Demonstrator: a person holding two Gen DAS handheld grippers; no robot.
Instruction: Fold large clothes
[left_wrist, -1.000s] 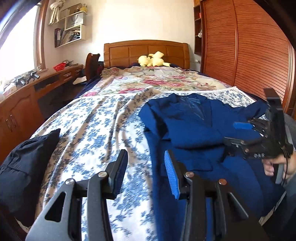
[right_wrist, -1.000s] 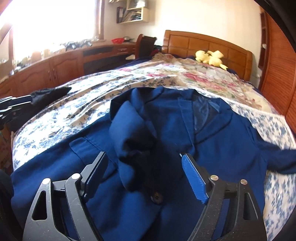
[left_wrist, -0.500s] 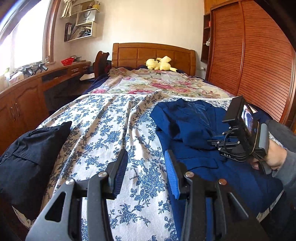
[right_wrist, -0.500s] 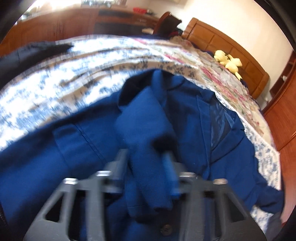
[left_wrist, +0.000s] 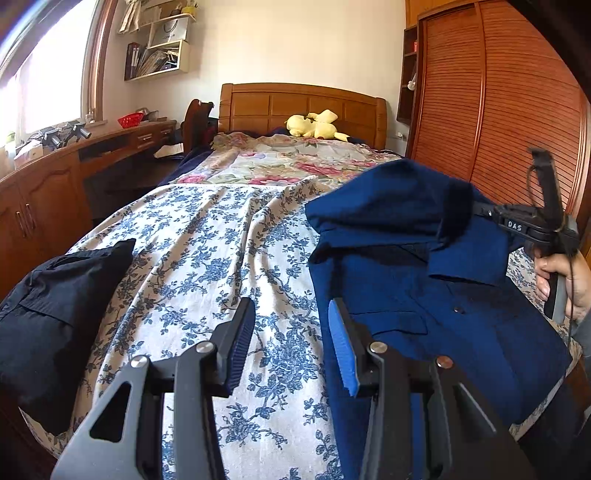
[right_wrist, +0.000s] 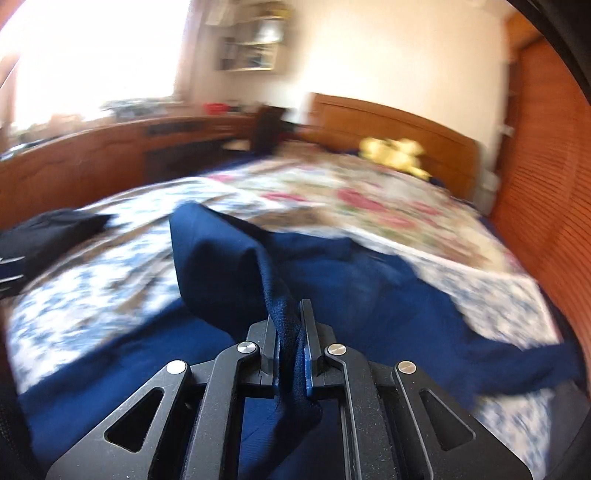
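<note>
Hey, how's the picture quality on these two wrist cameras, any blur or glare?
Left wrist view: sharp, fisheye-bent at the edges, window blown out white. Right wrist view: motion-blurred across the bed, window glare top left; only the right gripper and the blue jacket fold it pinches stay fairly crisp.

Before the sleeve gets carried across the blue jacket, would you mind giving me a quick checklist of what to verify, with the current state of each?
1. Right tool shut on the sleeve: ok; its jaws have just been closing, and fabric is pinched between them.
2. Sleeve raised off the blue jacket: ok, it hangs up from the body.
3. Left tool free to help: ok, open with nothing between its pads, over the floral sheet.
4. Jacket body lying flat: cannot tell; the raised sleeve hides part of it.
5. Landing area free: ok, the dark folded garment lies apart, at the left edge of the bed.
</note>
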